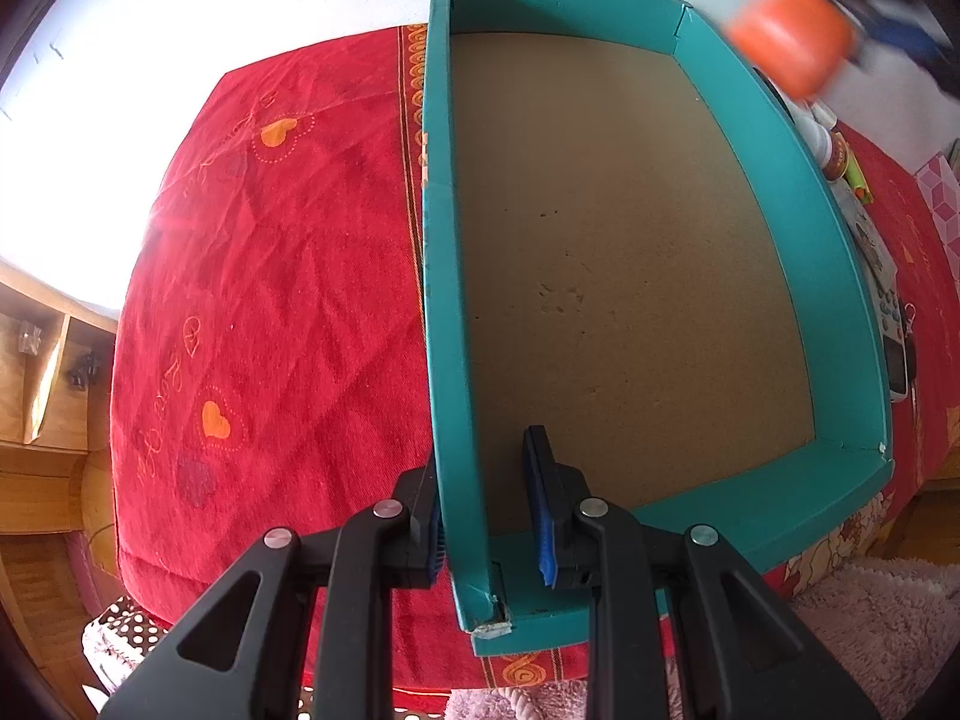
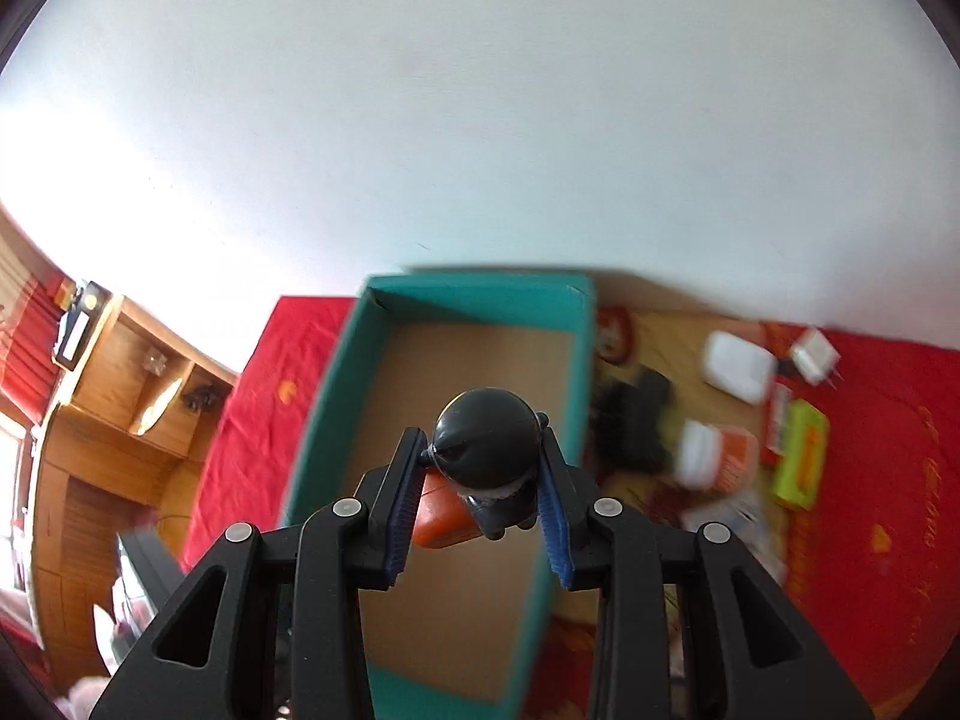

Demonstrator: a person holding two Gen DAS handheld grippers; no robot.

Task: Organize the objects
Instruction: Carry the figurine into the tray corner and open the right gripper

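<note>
Left wrist view: the left claw (image 1: 483, 501) pinches the near left wall of the teal box (image 1: 852, 276), one finger outside and one inside. The box's brown floor is bare, and it sits on a red patterned bedspread (image 1: 270, 276). At far right, a blurred orange object (image 1: 789, 39) hangs in the air.

Right wrist view: the right claw (image 2: 480, 468) grips that orange object (image 2: 441, 516), topped by a dark rounded cap (image 2: 486, 438), above the box (image 2: 330, 420). Only this view shows the blurred clutter right of the box: a white case (image 2: 738, 366), a lime-green packet (image 2: 801, 459).
</note>
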